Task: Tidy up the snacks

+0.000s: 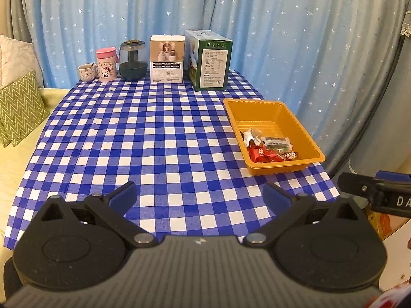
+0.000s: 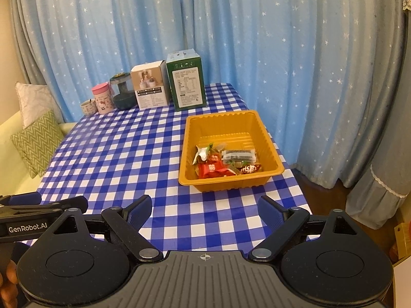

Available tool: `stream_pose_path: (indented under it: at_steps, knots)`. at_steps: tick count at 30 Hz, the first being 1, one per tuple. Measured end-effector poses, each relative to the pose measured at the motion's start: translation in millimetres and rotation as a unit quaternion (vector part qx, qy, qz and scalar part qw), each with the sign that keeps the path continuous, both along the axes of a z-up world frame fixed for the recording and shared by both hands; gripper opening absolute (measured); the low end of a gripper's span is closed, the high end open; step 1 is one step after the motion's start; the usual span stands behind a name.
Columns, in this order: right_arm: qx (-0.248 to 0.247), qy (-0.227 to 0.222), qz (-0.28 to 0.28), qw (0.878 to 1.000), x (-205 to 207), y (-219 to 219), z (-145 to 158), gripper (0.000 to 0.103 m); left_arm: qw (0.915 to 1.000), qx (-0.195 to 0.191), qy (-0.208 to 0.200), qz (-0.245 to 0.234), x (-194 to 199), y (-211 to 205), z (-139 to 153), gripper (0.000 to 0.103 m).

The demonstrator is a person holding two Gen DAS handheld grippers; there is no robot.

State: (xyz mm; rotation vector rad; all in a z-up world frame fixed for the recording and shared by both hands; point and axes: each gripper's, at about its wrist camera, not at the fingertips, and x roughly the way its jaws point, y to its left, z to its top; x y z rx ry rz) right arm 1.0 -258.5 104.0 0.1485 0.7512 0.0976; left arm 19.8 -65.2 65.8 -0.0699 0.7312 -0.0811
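An orange plastic tray (image 1: 259,107) (image 2: 221,120) sits on the right side of the blue-and-white checked table. Several wrapped snacks (image 1: 269,148) (image 2: 226,160) lie heaped in its near end: red packets, a green-white one, a dark one in clear wrap. My left gripper (image 1: 200,195) hovers over the table's near edge, left of the tray, open and empty. My right gripper (image 2: 204,209) is held just in front of the tray, open, nothing between its fingers. Each gripper shows at the edge of the other's view.
Along the table's far edge stand a small cup (image 1: 86,72), a pink tumbler (image 1: 106,64), a dark glass jar (image 1: 132,60), a white box (image 1: 167,59) and a green box (image 1: 209,60). Blue starred curtains hang behind. A sofa with cushions (image 1: 20,107) lies left.
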Motion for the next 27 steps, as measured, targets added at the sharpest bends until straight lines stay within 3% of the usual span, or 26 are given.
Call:
stream_pose_path:
  at_steps: [27]
  knots:
    - [0.001, 0.001, 0.000, 1.000, 5.0, -1.2, -1.9, 0.089, 1.0000, 0.001, 0.002, -0.004, 2.7, -1.5, -1.7, 0.103]
